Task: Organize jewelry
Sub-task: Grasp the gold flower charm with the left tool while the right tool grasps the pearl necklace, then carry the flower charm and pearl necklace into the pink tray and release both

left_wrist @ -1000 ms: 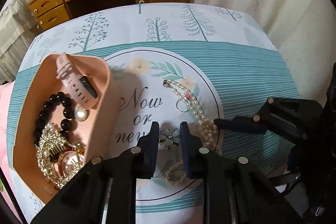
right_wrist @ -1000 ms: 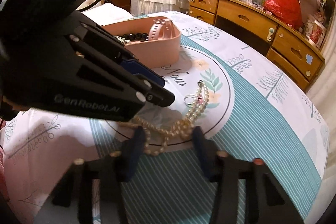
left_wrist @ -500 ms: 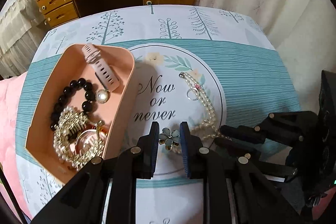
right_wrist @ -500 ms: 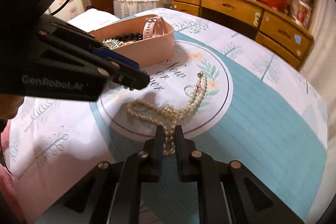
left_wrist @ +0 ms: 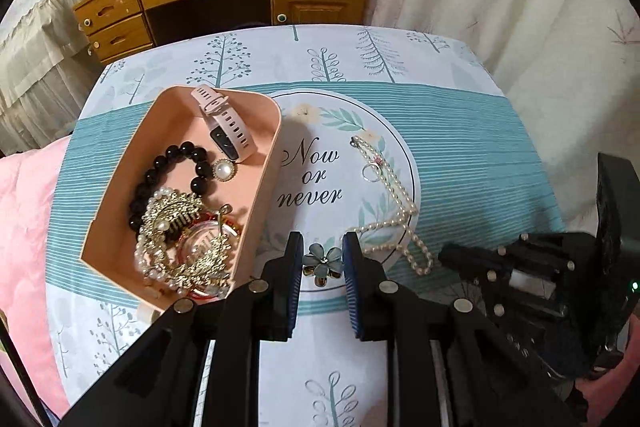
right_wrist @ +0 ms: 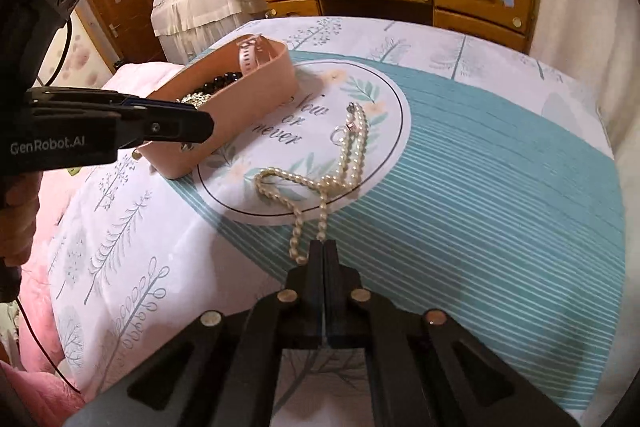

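The pearl necklace (right_wrist: 320, 183) lies on the tablecloth (right_wrist: 480, 187), beside the pink tray (right_wrist: 240, 99), its long axis running from the clasp end toward the right gripper (right_wrist: 323, 247), which is clamped tight on one strand. The cream beads form a doubled, kinked string. The left gripper (left_wrist: 322, 259) pinches a grey-blue flower brooch (left_wrist: 322, 261) just beside the tray, above the cloth.

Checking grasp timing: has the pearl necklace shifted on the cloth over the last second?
Yes. The pearl necklace has been dragged: its near loop, formerly inside the printed circle, now trails over the rim toward the right gripper, whose jaws just closed on it.
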{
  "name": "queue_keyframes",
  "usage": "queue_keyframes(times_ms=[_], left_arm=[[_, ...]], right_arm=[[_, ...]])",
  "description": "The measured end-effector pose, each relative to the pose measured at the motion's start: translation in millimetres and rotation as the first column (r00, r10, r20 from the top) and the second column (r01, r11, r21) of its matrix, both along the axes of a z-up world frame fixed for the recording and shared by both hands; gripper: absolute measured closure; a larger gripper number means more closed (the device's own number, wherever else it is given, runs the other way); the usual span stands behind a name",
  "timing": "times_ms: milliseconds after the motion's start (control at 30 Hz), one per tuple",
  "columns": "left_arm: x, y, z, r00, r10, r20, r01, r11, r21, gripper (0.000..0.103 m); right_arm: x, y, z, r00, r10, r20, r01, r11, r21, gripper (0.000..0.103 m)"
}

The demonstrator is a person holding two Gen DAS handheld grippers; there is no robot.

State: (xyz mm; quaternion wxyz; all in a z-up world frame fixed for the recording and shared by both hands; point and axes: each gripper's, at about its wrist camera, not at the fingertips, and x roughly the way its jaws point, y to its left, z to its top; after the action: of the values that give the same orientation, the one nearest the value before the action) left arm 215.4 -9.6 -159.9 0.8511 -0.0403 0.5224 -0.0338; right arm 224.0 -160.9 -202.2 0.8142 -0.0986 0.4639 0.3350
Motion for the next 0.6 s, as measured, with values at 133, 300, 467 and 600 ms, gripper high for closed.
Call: queue_keyframes(times_ms=[133,300,467,600], left_arm=[[-6.9,6.3,8.1,1.000,-0.010,0.009,0.010,1.000,-0.004,0.085],[-13.1,22.9,17.9,1.000,0.006,0.026,-0.005,1.000,-0.020,0.085],[-14.6,39.9,20.0,0.999,0.013,0.030,-0.012,1.000,-0.022,0.085],[-12.4,56.7,19.6,0.999,0.019,0.028,-0.019,0.999,-0.033,0.085]], right_arm=[[5.0,11.1,4.6,0.998,-0.029,0.054,0.029,1.000,-0.010,0.098],[17.6,23.1,-3.2,0.995,-0.085,0.049,0.086,0.996,-0.017,0.068],[21.0,29.5,-8.3,0.991,-0.127,0.044,0.128,0.992,-0.022,0.067],[18.4,36.8,-9.6,0.985,-0.146,0.091,0.152,0.987,-0.057,0.067]])
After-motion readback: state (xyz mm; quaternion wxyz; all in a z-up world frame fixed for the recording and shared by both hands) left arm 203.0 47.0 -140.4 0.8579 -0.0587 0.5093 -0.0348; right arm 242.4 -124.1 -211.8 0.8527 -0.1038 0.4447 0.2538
